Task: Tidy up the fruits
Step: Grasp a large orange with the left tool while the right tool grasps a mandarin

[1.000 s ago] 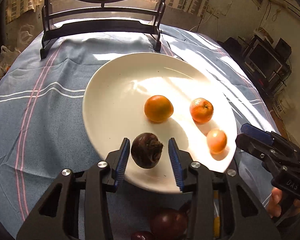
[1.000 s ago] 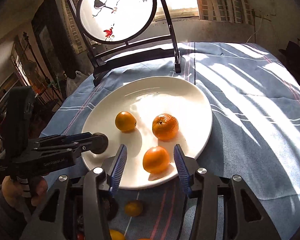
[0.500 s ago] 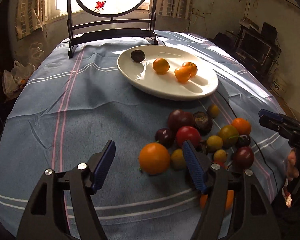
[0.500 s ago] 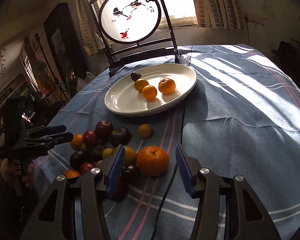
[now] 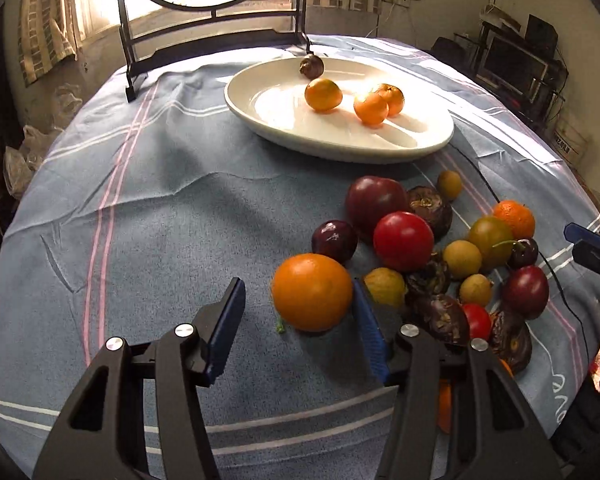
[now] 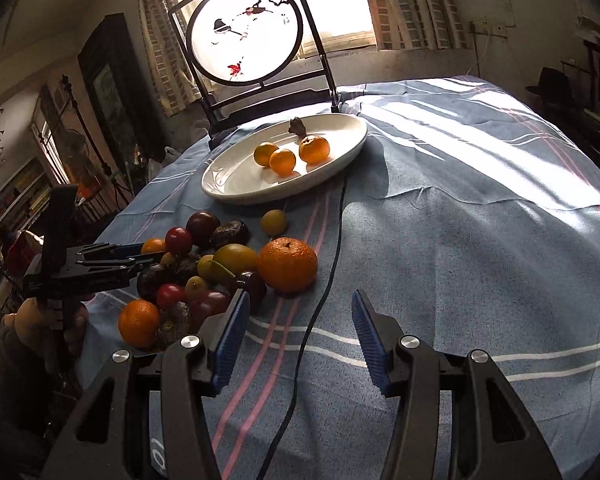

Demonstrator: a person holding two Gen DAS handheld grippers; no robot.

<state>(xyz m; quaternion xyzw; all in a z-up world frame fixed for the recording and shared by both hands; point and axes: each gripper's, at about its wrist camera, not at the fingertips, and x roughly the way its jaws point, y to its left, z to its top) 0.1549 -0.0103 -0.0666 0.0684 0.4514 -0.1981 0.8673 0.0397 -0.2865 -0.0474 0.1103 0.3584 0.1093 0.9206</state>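
A white oval plate (image 5: 284, 136) (image 6: 236, 184) holds three small oranges (image 5: 323, 95) and a dark brown fruit (image 5: 312, 66) at its far rim. A pile of mixed fruit (image 5: 440, 248) (image 6: 204, 264) lies on the cloth nearer me. My left gripper (image 5: 300, 306) is open, its jaws on either side of a large orange (image 5: 312, 291), the right pad close to it. My right gripper (image 6: 298, 328) is open and empty over the cloth, just right of the pile, near a big tangerine (image 6: 287, 264).
A black stand with a round painted screen (image 6: 246, 46) stands behind the plate. A black cable (image 6: 328, 280) runs across the blue striped tablecloth (image 6: 480, 240) from the plate toward me. The table edge drops off on the right.
Both grippers have pulled back from the plate to the fruit pile. The dark fruit stays on the plate. My left gripper has come down around the large orange; my right gripper has shifted right of the tangerine.
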